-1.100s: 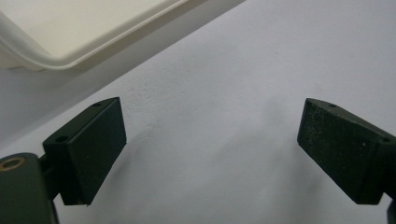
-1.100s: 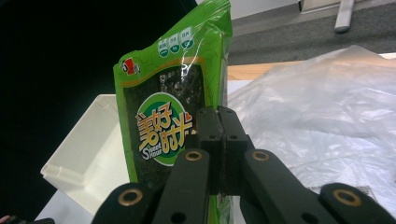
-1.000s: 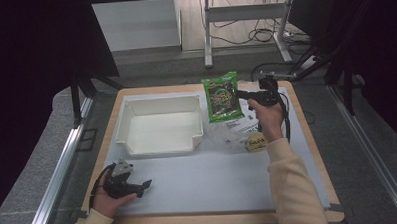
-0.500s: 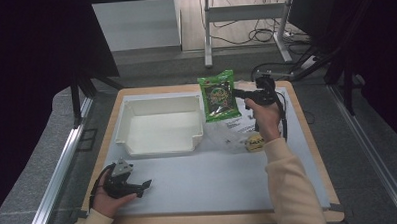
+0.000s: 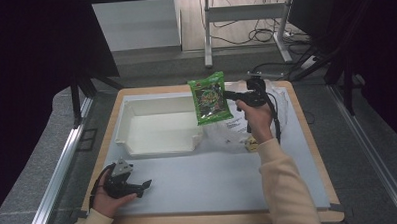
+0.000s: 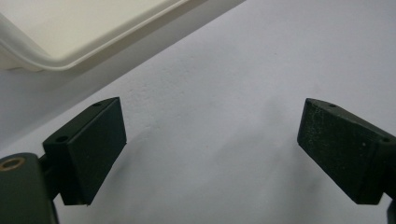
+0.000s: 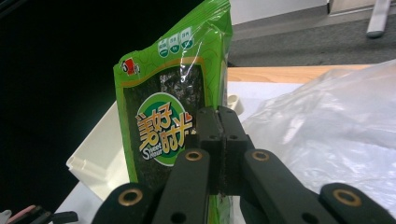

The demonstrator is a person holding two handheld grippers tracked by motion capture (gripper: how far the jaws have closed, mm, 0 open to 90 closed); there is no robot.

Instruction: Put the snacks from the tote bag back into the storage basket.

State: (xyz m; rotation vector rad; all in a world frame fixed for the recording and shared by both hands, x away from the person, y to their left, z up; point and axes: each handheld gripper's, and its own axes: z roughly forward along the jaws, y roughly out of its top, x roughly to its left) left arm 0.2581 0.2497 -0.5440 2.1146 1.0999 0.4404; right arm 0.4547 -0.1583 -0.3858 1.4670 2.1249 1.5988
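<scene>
Green seaweed snack packets: one
White plastic trays: one
Clear plastic bags: one, crumpled
Small yellow packets: one, partly hidden
Handheld grippers: two, left gripper and right gripper

White tray left on table; clear plastic bag, small yellow packet right.

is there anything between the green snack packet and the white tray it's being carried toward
Nothing visible. The right gripper holds the green snack packet in the air at the white tray's right end, and the tray's inside looks bare. The clear plastic bag lies to the other side.
</scene>
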